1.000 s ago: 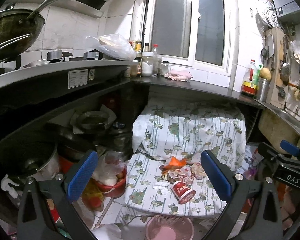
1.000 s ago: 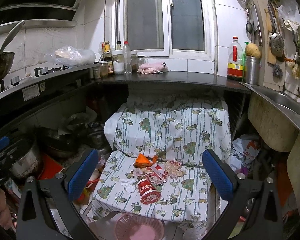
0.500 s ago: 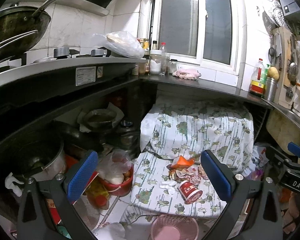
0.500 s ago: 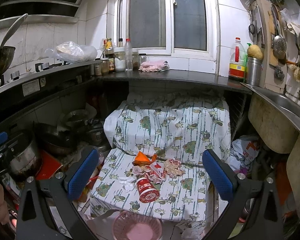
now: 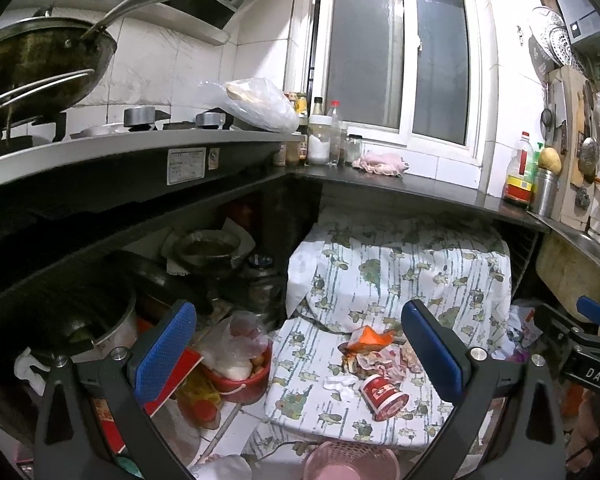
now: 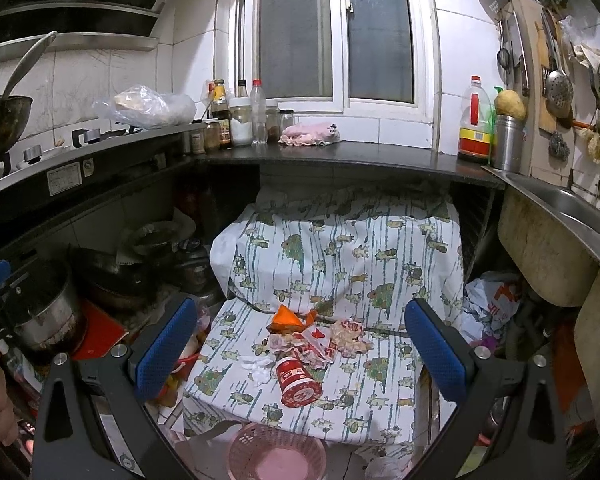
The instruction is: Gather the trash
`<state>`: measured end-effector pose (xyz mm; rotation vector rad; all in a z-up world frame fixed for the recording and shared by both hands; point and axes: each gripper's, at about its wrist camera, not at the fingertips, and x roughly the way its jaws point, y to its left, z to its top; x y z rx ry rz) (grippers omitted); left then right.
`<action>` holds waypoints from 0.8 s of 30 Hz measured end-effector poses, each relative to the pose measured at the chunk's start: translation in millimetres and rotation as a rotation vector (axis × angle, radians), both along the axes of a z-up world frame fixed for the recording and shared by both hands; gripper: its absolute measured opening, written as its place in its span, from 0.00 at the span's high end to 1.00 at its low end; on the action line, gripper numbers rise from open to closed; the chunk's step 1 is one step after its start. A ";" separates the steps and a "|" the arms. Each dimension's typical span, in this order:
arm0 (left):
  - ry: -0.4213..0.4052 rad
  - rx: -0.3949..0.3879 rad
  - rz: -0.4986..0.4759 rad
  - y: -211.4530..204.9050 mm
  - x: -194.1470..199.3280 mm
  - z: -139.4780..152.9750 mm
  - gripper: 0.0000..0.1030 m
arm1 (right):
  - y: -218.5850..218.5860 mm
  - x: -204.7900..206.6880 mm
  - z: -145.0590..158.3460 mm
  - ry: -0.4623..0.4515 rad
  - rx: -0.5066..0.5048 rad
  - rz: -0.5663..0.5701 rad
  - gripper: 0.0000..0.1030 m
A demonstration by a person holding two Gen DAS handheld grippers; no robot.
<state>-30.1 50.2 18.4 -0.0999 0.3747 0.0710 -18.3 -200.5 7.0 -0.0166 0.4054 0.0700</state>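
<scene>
A heap of trash lies on a low surface draped in a fish-print cloth [image 6: 340, 264]: a red paper cup [image 6: 298, 380] [image 5: 384, 392] on its side, an orange wrapper [image 6: 288, 316] [image 5: 366, 338], crumpled red-and-white wrappers [image 6: 320, 340] [image 5: 384, 360] and white tissue [image 6: 258, 366] [image 5: 342, 384]. A pink mesh basket [image 6: 276, 454] [image 5: 350, 462] stands on the floor in front of the cloth. My left gripper [image 5: 300, 352] and right gripper [image 6: 300, 348] are both open and empty, held back from the heap. The right gripper's body also shows at the left wrist view's right edge.
A dark L-shaped counter [image 6: 340, 160] runs above, with bottles and a pink rag. Pots [image 6: 40, 320] and a red bucket [image 5: 236, 376] crowd the shelf space on the left. A sink [image 6: 560, 204] hangs at the right, with plastic bags [image 6: 488, 308] below.
Both views have crept slightly forward and swung a little, so the trash heap looks a bit closer. Both grippers stayed open, and nothing on the cloth moved.
</scene>
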 end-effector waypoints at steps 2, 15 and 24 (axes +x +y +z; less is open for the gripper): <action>-0.008 0.017 0.004 -2.7 -2.7 0.8 0.00 | 0.8 0.5 -0.4 0.000 -0.002 0.000 0.00; -0.036 0.077 0.015 -15.7 -13.5 3.6 0.00 | -0.1 -1.0 0.1 -0.002 -0.002 0.001 0.00; -0.001 0.080 0.019 -15.2 -2.0 -0.6 0.00 | -0.8 -1.9 -0.1 -0.002 -0.002 0.000 0.00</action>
